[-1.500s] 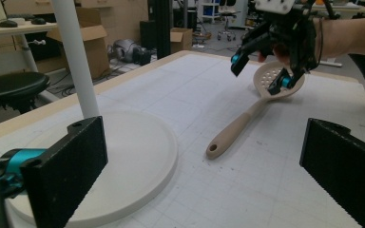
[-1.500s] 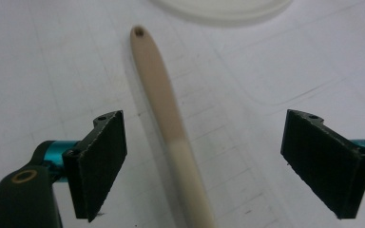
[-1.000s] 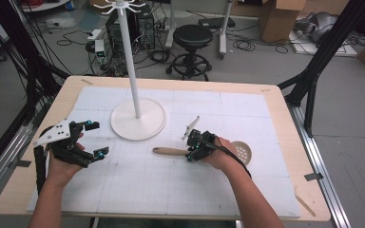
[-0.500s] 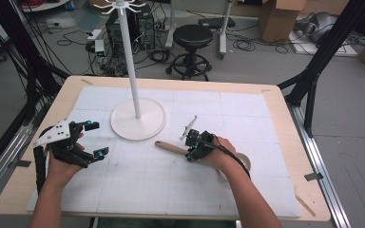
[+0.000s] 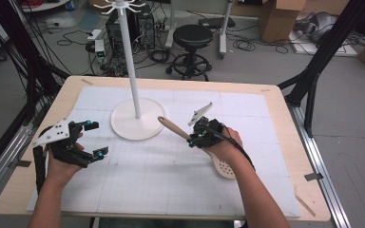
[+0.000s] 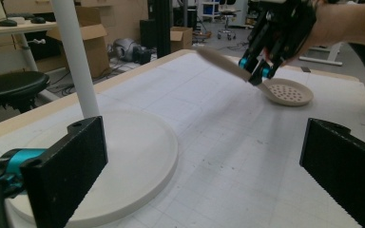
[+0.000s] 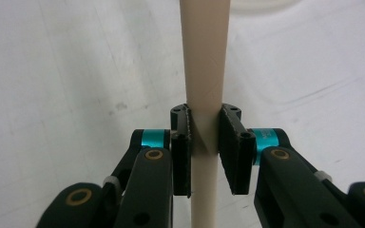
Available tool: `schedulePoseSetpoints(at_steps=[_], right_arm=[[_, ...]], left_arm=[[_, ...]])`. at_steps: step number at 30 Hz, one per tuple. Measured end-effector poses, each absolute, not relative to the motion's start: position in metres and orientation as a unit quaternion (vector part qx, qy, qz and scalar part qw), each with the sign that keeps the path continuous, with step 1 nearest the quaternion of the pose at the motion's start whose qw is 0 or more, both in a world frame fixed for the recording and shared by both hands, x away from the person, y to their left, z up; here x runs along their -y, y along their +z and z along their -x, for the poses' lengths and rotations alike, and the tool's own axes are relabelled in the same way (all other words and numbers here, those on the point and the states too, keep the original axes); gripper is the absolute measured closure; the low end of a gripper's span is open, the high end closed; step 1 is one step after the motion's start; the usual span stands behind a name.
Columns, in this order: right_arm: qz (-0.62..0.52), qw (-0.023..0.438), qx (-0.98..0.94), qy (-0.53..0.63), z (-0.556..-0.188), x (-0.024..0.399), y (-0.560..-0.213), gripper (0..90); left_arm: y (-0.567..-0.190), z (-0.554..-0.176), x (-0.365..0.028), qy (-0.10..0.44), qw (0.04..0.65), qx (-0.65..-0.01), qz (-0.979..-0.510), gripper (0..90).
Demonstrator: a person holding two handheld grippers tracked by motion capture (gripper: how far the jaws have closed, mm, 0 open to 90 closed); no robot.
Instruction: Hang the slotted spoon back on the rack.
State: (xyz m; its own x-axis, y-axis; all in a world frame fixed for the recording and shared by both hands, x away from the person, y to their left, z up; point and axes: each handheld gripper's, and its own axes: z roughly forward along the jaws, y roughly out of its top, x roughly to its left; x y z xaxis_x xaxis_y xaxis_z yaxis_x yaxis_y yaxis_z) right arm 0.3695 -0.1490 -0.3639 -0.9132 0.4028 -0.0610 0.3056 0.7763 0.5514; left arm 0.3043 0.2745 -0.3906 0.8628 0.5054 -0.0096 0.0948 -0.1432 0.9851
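While the person's right hand hid part of its perforated bowl, the beige slotted spoon (image 5: 196,142) sat tilted, handle clamped in the right gripper (image 5: 196,138); the left gripper (image 5: 94,138) gaped apart.

Beige slotted spoon (image 5: 204,147) tilts handle-up, its perforated bowl low just over the white counter (image 5: 147,190)

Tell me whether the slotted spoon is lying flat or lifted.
Partly lifted: the right gripper clamps the slotted spoon by its handle, tilted up; bowl end low near the mat.
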Motion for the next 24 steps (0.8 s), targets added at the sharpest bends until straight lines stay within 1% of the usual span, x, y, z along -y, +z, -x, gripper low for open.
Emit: schedulePoseSetpoints(at_steps=[7, 11, 16, 20, 24], right_arm=[[-0.176, 0.111, -0.917, 0.339, -0.367, 0.151, -0.328, 76.5], [-0.179, 0.105, -0.902, 0.379, -0.372, 0.149, -0.311, 76.5], [-0.179, 0.113, -0.898, 0.386, -0.383, 0.14, -0.293, 76.4], [-0.177, 0.107, -0.887, 0.412, -0.39, 0.134, -0.28, 76.5], [-0.177, 0.111, -0.884, 0.418, -0.397, 0.13, -0.268, 76.4]], left_arm=[[-0.39, -0.304, -0.276, 0.167, 0.626, -0.205, -0.733, 2.5], [-0.39, -0.304, -0.275, 0.165, 0.624, -0.203, -0.737, 2.5], [-0.389, -0.304, -0.275, 0.167, 0.626, -0.201, -0.734, 2.5], [-0.389, -0.304, -0.277, 0.166, 0.628, -0.204, -0.732, 2.5], [-0.389, -0.304, -0.275, 0.165, 0.627, -0.201, -0.734, 2.4]])
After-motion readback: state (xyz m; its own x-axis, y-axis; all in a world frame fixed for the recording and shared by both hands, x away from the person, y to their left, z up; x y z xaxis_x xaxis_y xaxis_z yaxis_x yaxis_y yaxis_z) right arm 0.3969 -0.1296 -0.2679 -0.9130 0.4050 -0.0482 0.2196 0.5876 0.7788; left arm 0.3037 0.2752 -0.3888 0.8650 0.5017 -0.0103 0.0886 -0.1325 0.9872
